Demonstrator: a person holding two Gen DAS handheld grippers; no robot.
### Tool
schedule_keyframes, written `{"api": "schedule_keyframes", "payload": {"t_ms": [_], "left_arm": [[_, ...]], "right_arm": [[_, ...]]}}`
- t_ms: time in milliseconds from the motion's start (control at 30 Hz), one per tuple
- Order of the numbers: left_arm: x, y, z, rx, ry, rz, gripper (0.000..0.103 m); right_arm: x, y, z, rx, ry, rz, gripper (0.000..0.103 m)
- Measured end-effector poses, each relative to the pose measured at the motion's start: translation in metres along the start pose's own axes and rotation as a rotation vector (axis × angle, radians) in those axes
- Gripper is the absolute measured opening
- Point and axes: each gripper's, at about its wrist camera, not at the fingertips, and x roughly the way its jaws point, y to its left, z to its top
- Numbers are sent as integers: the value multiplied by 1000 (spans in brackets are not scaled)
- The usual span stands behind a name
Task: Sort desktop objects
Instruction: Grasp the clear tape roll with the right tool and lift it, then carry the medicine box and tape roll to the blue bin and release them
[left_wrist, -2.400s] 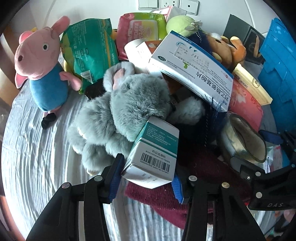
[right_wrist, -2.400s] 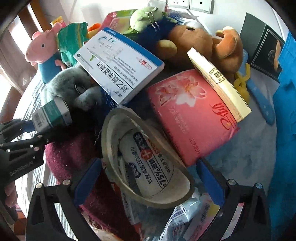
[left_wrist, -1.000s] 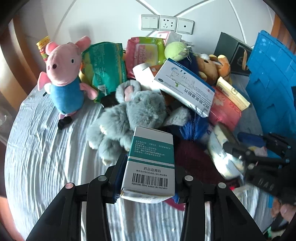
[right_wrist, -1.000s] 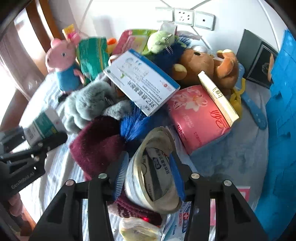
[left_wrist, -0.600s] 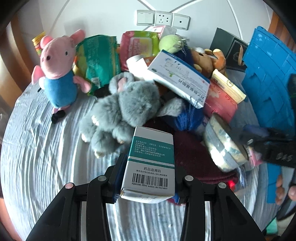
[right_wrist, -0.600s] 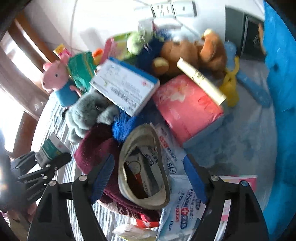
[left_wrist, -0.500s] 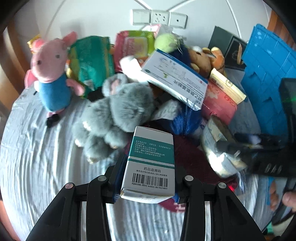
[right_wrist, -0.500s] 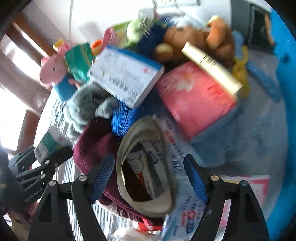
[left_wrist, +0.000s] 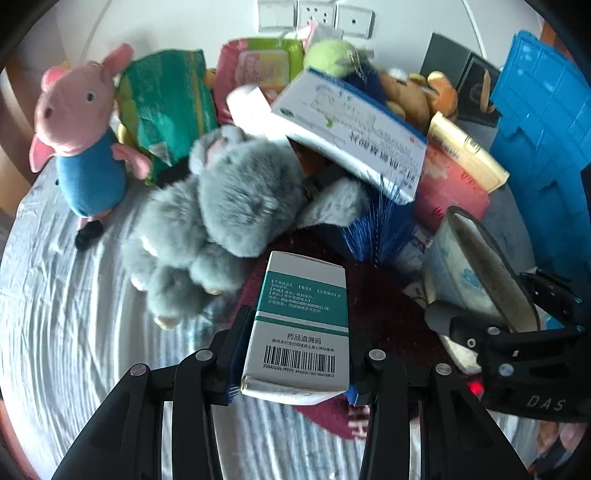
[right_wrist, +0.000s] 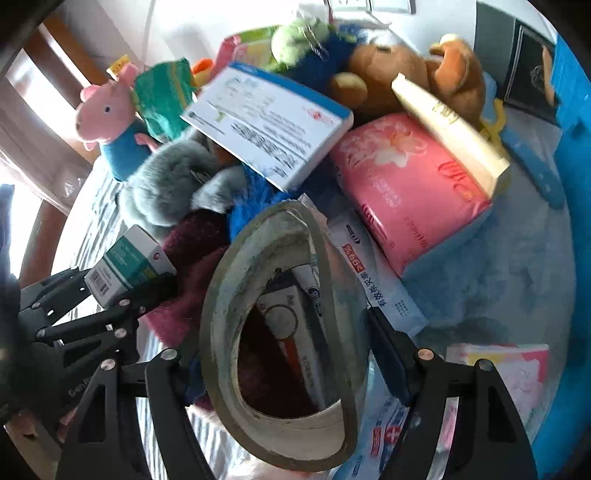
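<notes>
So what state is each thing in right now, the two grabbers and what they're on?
left gripper: jaws shut on the medicine box.
medicine box: clamped, barcode facing the camera.
right gripper: jaws open, just been closing slightly, around the tape roll.
tape roll: tilted on edge, seemingly not gripped.
blue-and-white box: tilted atop the pile.

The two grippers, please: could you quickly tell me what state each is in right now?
Left gripper: closed on the teal-and-white medicine box.
Right gripper: open, fingers just widened; tape roll sits between them.
</notes>
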Motion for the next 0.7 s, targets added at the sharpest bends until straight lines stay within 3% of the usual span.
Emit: {"api": "schedule_keyframes", "payload": {"t_ms": [367, 700], "left_arm": [[-90, 24, -8, 6, -153, -21, 40], [-172, 38, -30, 45, -285, -54, 40]], "right_arm": [[-86, 54, 4, -77, -158, -74, 74], [-171, 110, -23, -109, -287, -159, 74]]}}
